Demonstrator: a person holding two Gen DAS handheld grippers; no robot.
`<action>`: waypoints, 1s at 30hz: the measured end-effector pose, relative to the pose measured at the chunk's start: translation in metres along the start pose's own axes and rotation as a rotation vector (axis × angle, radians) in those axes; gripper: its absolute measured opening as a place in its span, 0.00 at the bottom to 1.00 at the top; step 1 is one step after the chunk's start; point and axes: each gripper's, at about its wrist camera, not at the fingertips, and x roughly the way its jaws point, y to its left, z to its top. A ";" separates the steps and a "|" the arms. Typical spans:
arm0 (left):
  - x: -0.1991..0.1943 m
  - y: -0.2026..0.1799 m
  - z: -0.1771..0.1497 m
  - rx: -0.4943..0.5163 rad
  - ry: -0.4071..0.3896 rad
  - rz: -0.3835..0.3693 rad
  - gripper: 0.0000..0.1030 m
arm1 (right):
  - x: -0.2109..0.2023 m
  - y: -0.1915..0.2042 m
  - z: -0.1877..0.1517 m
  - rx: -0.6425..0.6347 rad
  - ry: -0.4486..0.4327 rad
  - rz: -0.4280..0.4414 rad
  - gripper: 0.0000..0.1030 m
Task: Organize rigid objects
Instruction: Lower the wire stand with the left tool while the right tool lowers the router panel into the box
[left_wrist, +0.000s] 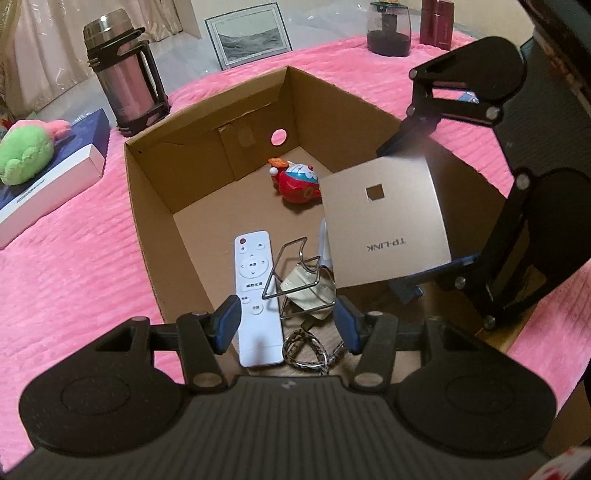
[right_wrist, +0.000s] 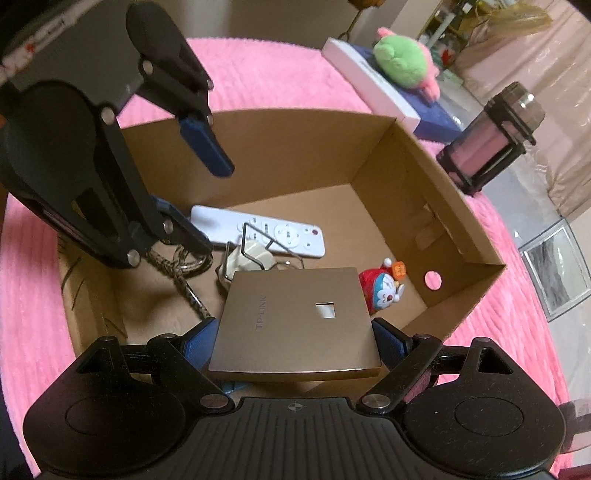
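Note:
An open cardboard box (left_wrist: 147, 206) (right_wrist: 424, 177) sits on a pink blanket. Inside lie a white remote (left_wrist: 255, 295) (right_wrist: 258, 230), a wire stand over a beige plug (left_wrist: 303, 284) (right_wrist: 251, 254), a patterned keyring strap (left_wrist: 306, 350) (right_wrist: 184, 284) and a red Doraemon toy (left_wrist: 295, 181) (right_wrist: 384, 286). My right gripper (right_wrist: 295, 345) (left_wrist: 402, 218) is shut on a gold TP-LINK panel (right_wrist: 295, 325) (left_wrist: 384, 225), held above the box floor. My left gripper (left_wrist: 288, 325) (right_wrist: 207, 206) is open and empty, over the remote and wire stand.
On the blanket outside the box are a steel thermos (left_wrist: 122, 77) (right_wrist: 491, 136), a green plush toy (left_wrist: 26, 151) (right_wrist: 402, 62) on a blue-and-white flat box (left_wrist: 55, 173), a framed picture (left_wrist: 251, 35), a dark jar (left_wrist: 388, 29) and a maroon container (left_wrist: 437, 22).

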 end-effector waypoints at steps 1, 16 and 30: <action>0.000 0.001 0.000 -0.004 -0.003 -0.002 0.49 | 0.002 0.000 0.001 -0.001 0.004 0.003 0.82; 0.000 0.006 -0.003 -0.015 -0.017 -0.007 0.51 | 0.025 0.006 0.010 -0.069 0.126 0.008 0.82; -0.001 0.005 -0.004 -0.017 -0.021 -0.013 0.52 | 0.026 0.007 0.010 -0.082 0.130 -0.003 0.82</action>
